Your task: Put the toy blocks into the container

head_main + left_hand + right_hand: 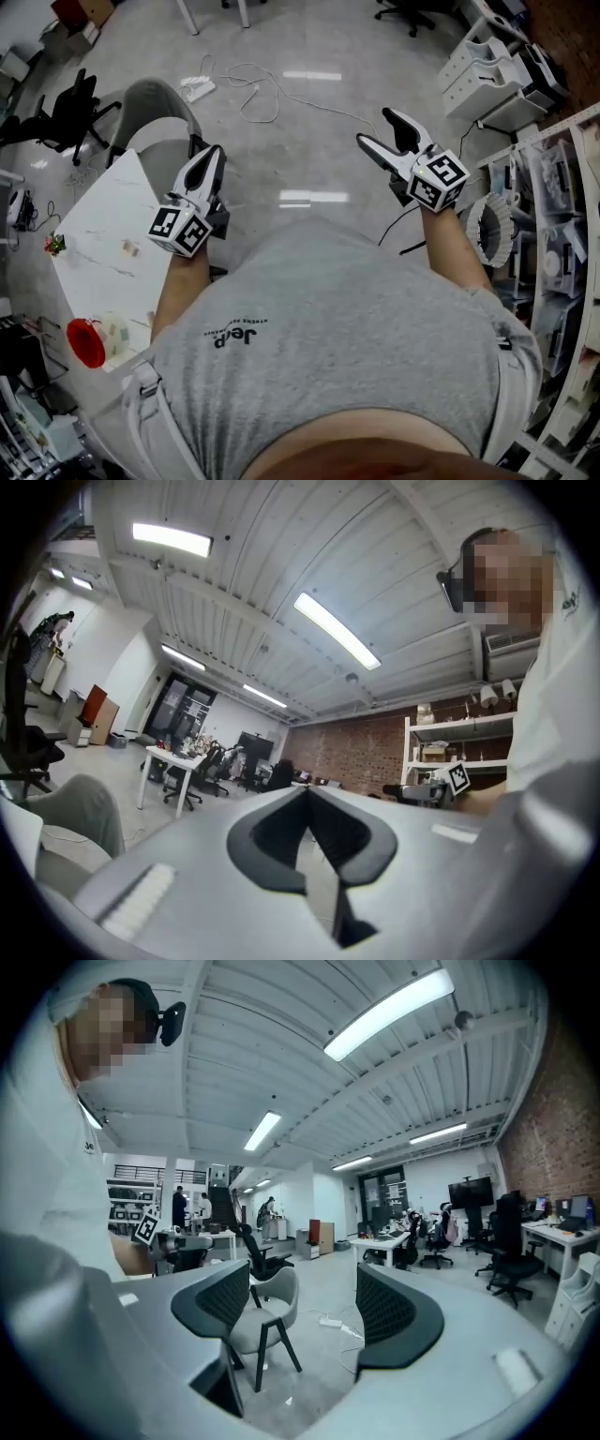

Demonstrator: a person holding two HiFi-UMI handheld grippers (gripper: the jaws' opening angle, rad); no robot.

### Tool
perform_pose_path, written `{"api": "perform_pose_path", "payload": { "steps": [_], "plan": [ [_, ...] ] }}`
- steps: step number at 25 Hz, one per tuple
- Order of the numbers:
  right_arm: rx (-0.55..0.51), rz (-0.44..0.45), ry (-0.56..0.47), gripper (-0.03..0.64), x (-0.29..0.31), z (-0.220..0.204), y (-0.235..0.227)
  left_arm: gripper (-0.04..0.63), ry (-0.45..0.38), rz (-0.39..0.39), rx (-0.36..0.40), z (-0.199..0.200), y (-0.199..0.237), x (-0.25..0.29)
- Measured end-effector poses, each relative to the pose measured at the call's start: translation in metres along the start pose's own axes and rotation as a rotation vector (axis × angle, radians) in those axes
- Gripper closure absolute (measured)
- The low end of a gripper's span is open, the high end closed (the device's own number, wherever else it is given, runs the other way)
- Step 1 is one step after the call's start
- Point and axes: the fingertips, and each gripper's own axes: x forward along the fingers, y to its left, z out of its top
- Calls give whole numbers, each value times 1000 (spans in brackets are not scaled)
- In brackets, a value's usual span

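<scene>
Two grippers raised over the floor (309, 112), well apart from the table (103, 211) at left: left gripper (214, 155) clenched on nothing, right gripper (378, 128) spread wide, empty. No blocks or container surely told; only small bits (129, 248) and a red object (84, 342) on the table. Apparently nothing packed yet.

Forearms (178, 281) extended before the torso (337, 319), the person holds the left gripper (210, 159) with jaws pressed together, the right gripper (379, 129) with jaws wide apart.
</scene>
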Motion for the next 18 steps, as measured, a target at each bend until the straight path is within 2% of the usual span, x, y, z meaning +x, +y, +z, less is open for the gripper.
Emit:
{"api": "perform_pose_path", "payload": {
  "steps": [4,8,11,16,18],
  "plan": [
    [-41,137,25,281,49,13,24,548,-39,111,16,12,17,-40],
    [-85,304,37,281,113,24,71,548,-83,249,43,27,44,-100],
    [-126,434,54,281,163,21,126,548,-108,368,76,30,67,-164],
    [-206,723,117,281,246,7,246,548,-174,671,67,22,85,-301],
    [-236,816,135,281,270,-2,298,548,-190,767,58,16,89,-354]
  ]
}}
